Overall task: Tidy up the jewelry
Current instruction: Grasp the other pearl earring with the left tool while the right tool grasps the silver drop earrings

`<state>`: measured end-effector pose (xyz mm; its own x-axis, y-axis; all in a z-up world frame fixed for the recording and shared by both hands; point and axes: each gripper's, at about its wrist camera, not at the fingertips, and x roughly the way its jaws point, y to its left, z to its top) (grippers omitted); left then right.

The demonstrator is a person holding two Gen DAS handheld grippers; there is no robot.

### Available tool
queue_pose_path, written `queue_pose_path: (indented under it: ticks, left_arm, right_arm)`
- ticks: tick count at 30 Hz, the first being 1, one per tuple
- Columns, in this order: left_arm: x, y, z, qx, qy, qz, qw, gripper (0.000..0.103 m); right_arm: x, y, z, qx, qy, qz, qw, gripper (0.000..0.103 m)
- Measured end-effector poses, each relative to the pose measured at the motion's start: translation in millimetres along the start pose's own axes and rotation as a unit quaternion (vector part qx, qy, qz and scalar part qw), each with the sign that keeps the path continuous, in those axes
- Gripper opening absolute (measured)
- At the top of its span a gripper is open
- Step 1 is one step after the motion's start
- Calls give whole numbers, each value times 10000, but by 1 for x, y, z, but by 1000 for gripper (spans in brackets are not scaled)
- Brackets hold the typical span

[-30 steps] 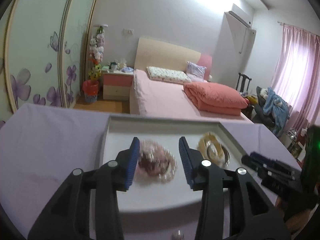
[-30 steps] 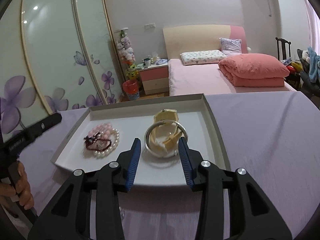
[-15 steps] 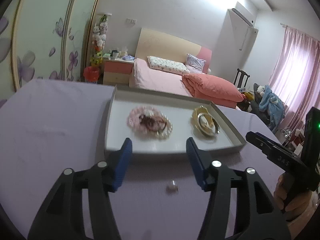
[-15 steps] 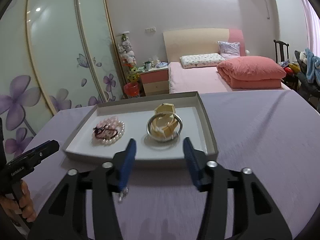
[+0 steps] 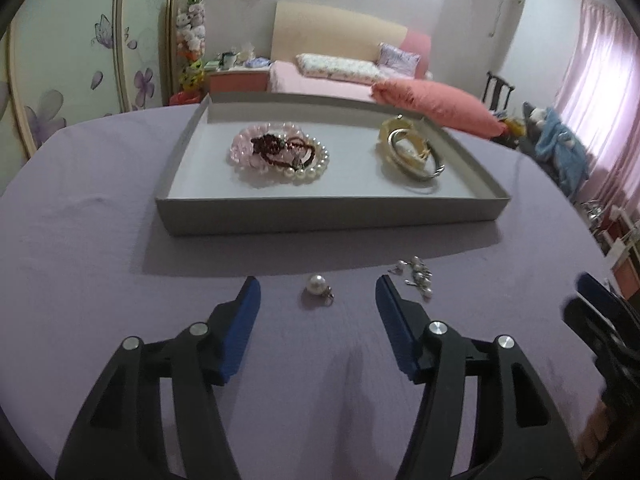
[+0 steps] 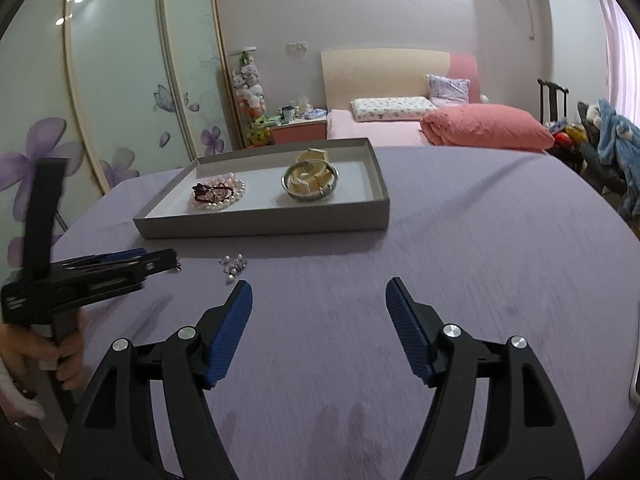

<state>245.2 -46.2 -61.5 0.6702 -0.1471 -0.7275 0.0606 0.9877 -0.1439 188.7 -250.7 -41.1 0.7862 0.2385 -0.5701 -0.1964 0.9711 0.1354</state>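
A grey shallow tray (image 5: 328,212) (image 6: 260,226) sits on the purple table. In it lie a pile of pink, white and dark red bead bracelets (image 5: 280,154) (image 6: 218,196) and a pile of cream and silver bangles (image 5: 412,152) (image 6: 310,180). A single pearl earring (image 5: 318,285) lies on the table just ahead of my open, empty left gripper (image 5: 318,292). A small cluster of pearl earrings (image 5: 416,276) (image 6: 234,264) lies to its right. My right gripper (image 6: 319,292) is open and empty over bare table, right of the cluster.
The round table has a purple cloth (image 6: 460,240). Beyond it stand a pink bed (image 6: 440,124), a nightstand (image 6: 300,128) and floral wardrobe doors (image 6: 120,80). The left gripper's body (image 6: 88,272) shows at the left of the right wrist view.
Both grippers have pulled back from over the tray toward the near side of the table and opened wider. The loose pearl earrings have come into view.
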Motion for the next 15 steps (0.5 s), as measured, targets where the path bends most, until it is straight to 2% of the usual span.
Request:
queue_pose_path:
  ticks: [5, 8, 15]
  left_arm:
    - [20, -6, 7, 20, 229, 175, 9996, 40]
    - [25, -10, 8, 81, 313, 288, 9991, 16]
    - [15, 8, 5, -68, 271, 174, 9995, 14]
  right_arm:
    - [-4, -2, 2, 55, -63, 23, 10000, 69]
    - [-3, 0, 5, 29, -77, 78, 9999, 70]
    - [13, 16, 8, -99, 209, 271, 9994, 70]
